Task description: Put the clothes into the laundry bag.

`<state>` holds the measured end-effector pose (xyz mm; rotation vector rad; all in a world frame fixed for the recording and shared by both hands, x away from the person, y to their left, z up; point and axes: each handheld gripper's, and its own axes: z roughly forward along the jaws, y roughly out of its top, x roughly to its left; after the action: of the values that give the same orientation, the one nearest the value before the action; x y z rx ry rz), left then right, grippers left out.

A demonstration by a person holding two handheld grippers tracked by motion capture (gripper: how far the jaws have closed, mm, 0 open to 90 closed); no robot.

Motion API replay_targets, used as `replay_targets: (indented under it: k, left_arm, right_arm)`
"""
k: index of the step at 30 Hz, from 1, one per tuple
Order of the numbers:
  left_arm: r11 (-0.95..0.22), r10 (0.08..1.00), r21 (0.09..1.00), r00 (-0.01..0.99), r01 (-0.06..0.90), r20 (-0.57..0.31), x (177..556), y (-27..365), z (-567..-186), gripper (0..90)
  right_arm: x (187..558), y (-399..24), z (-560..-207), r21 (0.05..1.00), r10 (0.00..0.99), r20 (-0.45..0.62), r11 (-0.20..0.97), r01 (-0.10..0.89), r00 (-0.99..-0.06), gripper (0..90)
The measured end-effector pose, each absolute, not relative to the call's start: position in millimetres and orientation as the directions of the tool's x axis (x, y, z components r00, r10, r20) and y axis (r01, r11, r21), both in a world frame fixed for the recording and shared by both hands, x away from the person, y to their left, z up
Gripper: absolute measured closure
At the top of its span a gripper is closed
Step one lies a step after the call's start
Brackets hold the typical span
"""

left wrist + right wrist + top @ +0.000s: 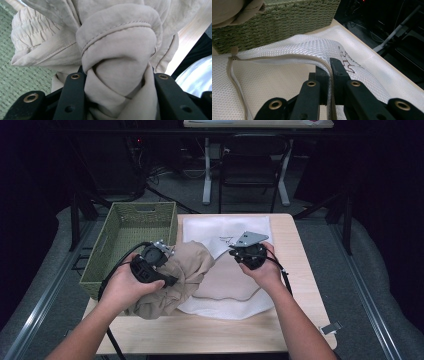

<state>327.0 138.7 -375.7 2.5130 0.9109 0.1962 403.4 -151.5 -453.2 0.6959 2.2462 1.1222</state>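
Both grips are set: your left gripper [117,100] clenches the beige garment [187,270], your right gripper [329,72] pinches the mesh bag [225,232] open at its zipper edge. Stuffing it inside remains.

The person's forearms are bare, with no sleeve in sight. The left gripper [159,254] has a chunky black body, a black cable looping off behind it and brass-ringed screw holes along its matte black jaws. The right gripper [246,251] is equally black, topped by a grey three-cornered plate, with a thin black cable.
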Motion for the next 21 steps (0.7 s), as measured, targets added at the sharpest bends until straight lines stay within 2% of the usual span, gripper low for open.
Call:
replay_targets:
  k: [10, 21]
  left_arm:
    - [-0.659, 0.629, 0.529, 0.778, 0.535, -0.003, 311, 138, -390, 62.3]
    - [-0.631, 0.619, 0.578, 0.785, 0.517, -0.026, 293, 142, -407, 62.4]
  right_arm:
    - [403, -152, -453, 0.828, 0.648, -0.223, 0.521, 0.209, -0.728, 85.9]
    - [403, -152, -453, 0.829, 0.647, -0.219, 0.518, 0.210, -0.730, 86.0]
